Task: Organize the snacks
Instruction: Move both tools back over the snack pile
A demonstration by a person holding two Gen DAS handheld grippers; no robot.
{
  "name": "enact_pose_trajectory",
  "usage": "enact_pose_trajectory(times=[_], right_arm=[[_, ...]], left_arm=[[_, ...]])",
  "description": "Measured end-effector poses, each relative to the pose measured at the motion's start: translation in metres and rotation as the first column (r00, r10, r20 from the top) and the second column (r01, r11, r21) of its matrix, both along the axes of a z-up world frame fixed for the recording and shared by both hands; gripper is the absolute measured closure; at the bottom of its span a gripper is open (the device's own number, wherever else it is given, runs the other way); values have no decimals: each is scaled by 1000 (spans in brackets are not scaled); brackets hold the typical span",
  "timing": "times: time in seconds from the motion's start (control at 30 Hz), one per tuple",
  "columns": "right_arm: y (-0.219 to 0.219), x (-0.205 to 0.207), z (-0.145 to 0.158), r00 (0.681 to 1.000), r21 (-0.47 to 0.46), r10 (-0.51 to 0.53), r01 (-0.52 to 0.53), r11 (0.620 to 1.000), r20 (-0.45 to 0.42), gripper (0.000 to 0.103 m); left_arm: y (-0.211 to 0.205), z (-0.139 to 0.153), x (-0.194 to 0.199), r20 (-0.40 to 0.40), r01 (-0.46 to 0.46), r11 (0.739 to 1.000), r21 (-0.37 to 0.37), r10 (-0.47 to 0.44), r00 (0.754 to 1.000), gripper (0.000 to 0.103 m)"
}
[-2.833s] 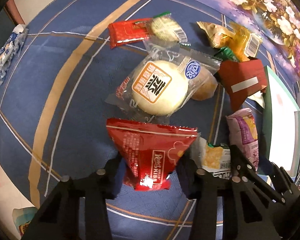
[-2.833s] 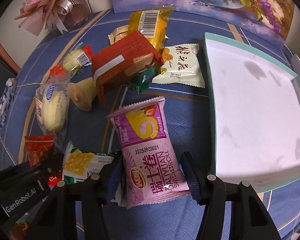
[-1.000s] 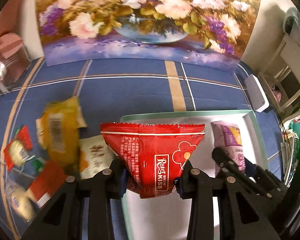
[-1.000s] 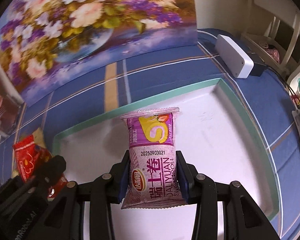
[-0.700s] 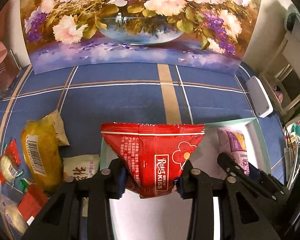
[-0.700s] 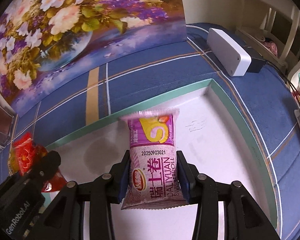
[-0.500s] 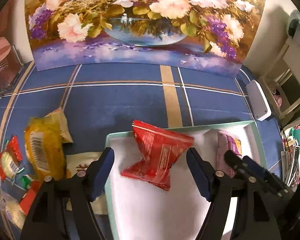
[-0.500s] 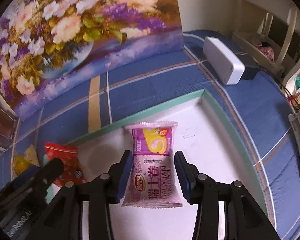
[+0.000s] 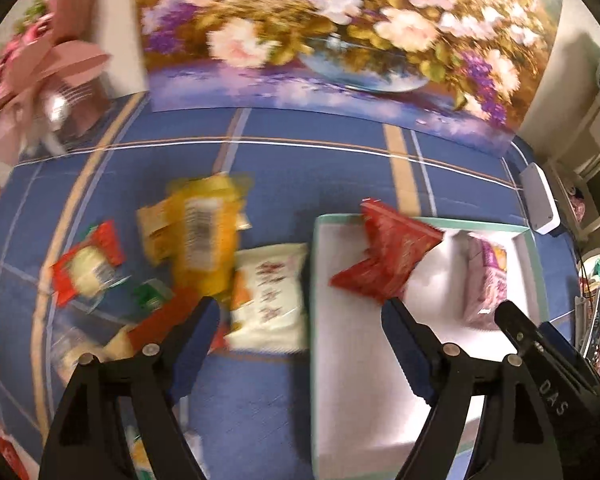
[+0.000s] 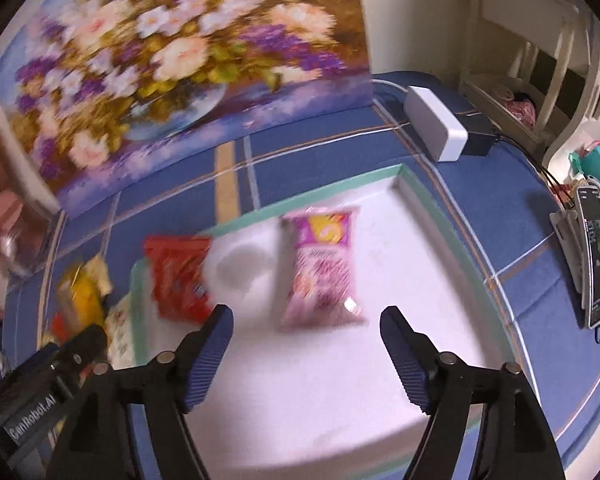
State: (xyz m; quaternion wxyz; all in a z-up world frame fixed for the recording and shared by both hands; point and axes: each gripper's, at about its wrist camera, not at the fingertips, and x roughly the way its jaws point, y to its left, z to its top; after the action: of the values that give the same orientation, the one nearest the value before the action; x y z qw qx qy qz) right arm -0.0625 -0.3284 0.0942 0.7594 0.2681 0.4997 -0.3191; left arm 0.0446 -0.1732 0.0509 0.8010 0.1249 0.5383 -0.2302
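Note:
A white tray with a green rim (image 9: 316, 320) (image 10: 466, 264) lies on the blue checked cloth. In it rest a red snack packet (image 9: 388, 256) (image 10: 178, 276) at the far left corner and a purple Swiss-roll packet (image 9: 486, 280) (image 10: 320, 268) to its right. My left gripper (image 9: 300, 316) hangs above the tray's left edge, jaws opening, nothing between them. My right gripper (image 10: 306, 320) hovers over the tray just short of the purple packet, jaws opening, nothing gripped. Both views are blurred by motion.
Left of the tray lie a white packet (image 9: 270, 296), a yellow packet (image 9: 204, 236), a red-and-clear wrapped cake (image 9: 88, 268) and other snacks. A flower painting (image 9: 340, 32) stands at the back. A white box (image 10: 436, 128) sits beyond the tray; a phone (image 10: 596, 256) lies at right.
Both grippers let go of their packets, which now lie in the tray. Both jaws spread wide and both grippers rose; the left one also shifted leftward.

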Motion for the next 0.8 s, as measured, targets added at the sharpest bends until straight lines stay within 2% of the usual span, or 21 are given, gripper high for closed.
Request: enact_pose_trajectory(times=[0.1, 0.23, 0.37, 0.43, 0.5, 0.8], right_arm=[[27, -3, 4, 999, -11, 43, -44, 999, -14, 24], [64, -8, 10, 996, -15, 94, -94, 996, -3, 11], [97, -11, 9, 990, -2, 144, -144, 990, -11, 10], [111, -13, 10, 988, 18, 154, -154, 988, 0, 8], [123, -14, 13, 987, 25, 161, -162, 987, 13, 0], [176, -6, 10, 975, 96, 219, -222, 970, 44, 0]], left_arm=[[28, 5, -9, 27, -23, 1000, 8, 23, 999, 10], [65, 5, -20, 65, -50, 997, 62, 46, 997, 10], [101, 5, -27, 93, -93, 993, 78, 86, 992, 8], [120, 1, -29, 90, -120, 989, 87, 112, 990, 8], [137, -4, -28, 73, -155, 983, 100, 149, 986, 8], [204, -22, -15, 12, -326, 939, 106, 327, 945, 8]])
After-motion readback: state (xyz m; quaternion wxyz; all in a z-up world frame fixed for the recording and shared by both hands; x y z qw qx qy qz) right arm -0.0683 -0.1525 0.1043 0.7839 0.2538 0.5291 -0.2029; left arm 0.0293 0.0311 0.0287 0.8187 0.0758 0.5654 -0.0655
